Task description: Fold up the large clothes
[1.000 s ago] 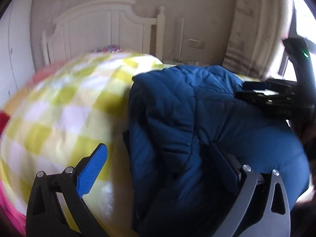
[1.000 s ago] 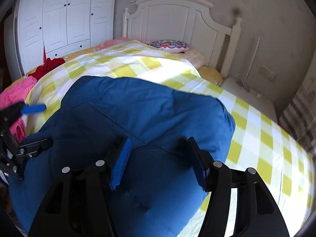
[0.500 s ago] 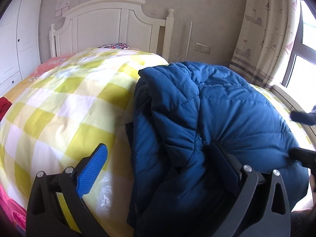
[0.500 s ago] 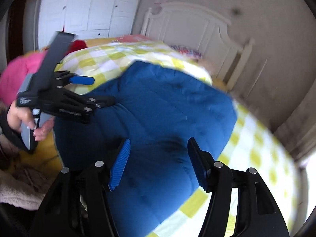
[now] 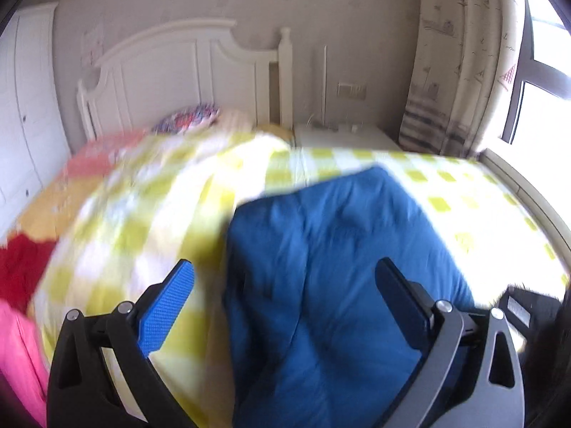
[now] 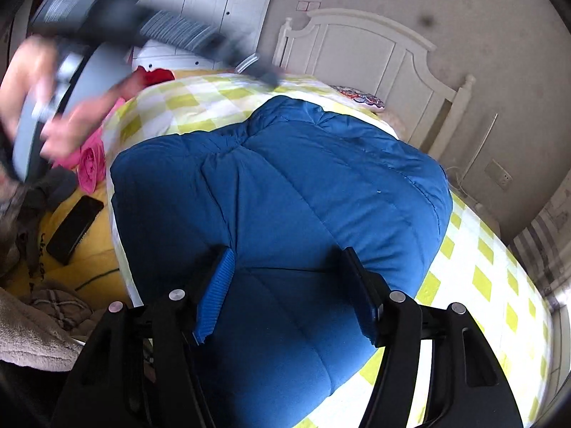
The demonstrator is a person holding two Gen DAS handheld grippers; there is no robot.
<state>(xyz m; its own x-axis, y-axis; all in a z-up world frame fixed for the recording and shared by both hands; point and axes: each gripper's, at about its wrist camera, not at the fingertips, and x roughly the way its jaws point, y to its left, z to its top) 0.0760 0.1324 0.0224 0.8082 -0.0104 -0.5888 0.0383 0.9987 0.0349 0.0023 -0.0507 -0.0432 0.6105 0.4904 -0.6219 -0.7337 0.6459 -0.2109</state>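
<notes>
Left side first. Our left gripper (image 5: 282, 306) hangs over the near edge of the bed (image 5: 464, 192), jaws wide, nothing between the pads. Its left pad sits over the yellow-checked quilt (image 5: 142, 214); its right finger sits over the blue puffer jacket (image 5: 332, 249). The jacket lies ahead and to the right of this gripper, apart from it.

In the right wrist view the left gripper (image 6: 264, 71) shows blurred at upper left, carried in a hand (image 6: 67, 132), well above the bedding.

Right side. Our right gripper (image 6: 285, 296) stands directly over the jacket (image 6: 285, 185), jaws about half open, pads clear of the cloth as far as we can tell. The jacket is a squat folded bundle, spreading away from us toward the headboard (image 6: 367, 53); no clear long axis, slightly wider across. We judge the right gripper the nearer of the two for any next press or pinch.

A dark phone (image 6: 73, 228) lies left of the jacket on yellow fabric; pink clothes (image 6: 91, 164) lie beyond it.

Against a second ago: the left gripper's view has risen and now shows the jacket as a smooth top panel instead of bunched folds at its near edge. The right view has swung sideways, and the left gripper has climbed from low left to high left.
</notes>
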